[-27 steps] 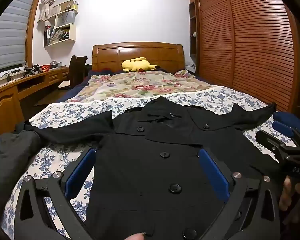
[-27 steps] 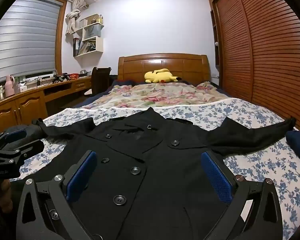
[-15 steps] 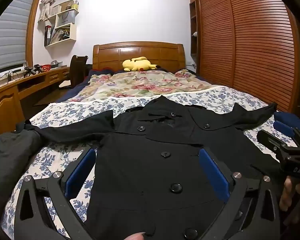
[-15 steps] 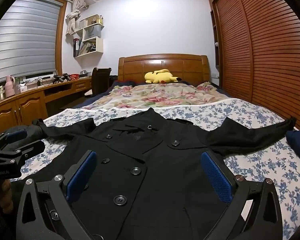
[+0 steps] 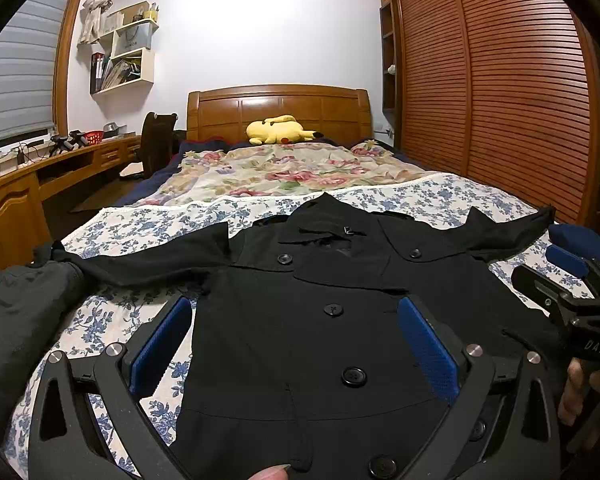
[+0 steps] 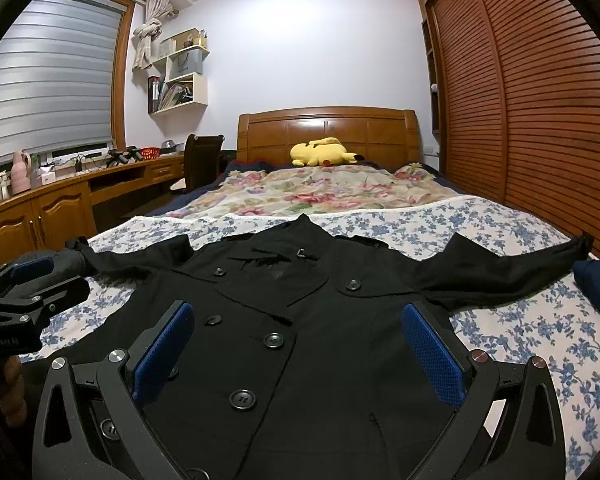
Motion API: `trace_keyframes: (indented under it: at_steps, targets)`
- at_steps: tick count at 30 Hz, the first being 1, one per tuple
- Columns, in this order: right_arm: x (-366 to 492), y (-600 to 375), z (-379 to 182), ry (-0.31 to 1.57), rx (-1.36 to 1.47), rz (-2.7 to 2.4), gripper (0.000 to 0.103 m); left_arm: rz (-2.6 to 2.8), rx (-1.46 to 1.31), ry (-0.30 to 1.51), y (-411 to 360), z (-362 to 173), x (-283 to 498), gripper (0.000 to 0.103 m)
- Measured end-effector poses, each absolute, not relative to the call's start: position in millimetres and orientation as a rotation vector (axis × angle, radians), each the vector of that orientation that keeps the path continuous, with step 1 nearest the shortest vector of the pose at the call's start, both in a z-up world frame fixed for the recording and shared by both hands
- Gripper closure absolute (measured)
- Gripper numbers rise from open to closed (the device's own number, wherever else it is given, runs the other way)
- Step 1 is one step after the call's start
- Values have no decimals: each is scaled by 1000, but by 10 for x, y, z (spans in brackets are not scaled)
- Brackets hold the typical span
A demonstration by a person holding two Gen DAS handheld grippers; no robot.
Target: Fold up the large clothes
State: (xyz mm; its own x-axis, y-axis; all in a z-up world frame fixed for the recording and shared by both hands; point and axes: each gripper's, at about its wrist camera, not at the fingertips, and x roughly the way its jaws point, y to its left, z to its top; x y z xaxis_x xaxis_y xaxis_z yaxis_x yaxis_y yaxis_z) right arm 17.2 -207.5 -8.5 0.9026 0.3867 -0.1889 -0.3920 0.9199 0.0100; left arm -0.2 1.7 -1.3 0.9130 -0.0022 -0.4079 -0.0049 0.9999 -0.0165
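Observation:
A black double-breasted coat (image 5: 320,320) (image 6: 308,320) lies face up and spread flat on the bed, collar toward the headboard and both sleeves stretched out sideways. My left gripper (image 5: 294,340) hovers above the coat's lower front, open wide, its blue pads apart with nothing pressed between them. My right gripper (image 6: 298,344) hangs over the same lower front, likewise open and holding nothing. Each gripper shows at the edge of the other's view, the right gripper (image 5: 560,292) and the left gripper (image 6: 28,280).
The bed (image 6: 500,224) has a blue-flowered sheet and a rose-patterned quilt (image 5: 284,168), with a yellow plush toy (image 6: 320,152) by the wooden headboard. A dark garment (image 5: 16,312) lies at the left edge, a navy item (image 6: 598,284) at the right. Desk and chair stand left, slatted wardrobe doors right.

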Motion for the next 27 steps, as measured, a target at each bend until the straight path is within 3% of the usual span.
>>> trace_keyframes:
  at_steps: [27]
  targets:
    - [181,-2075,-89,194,-22,399,0,3,-14,416,11,-11,-9,0]
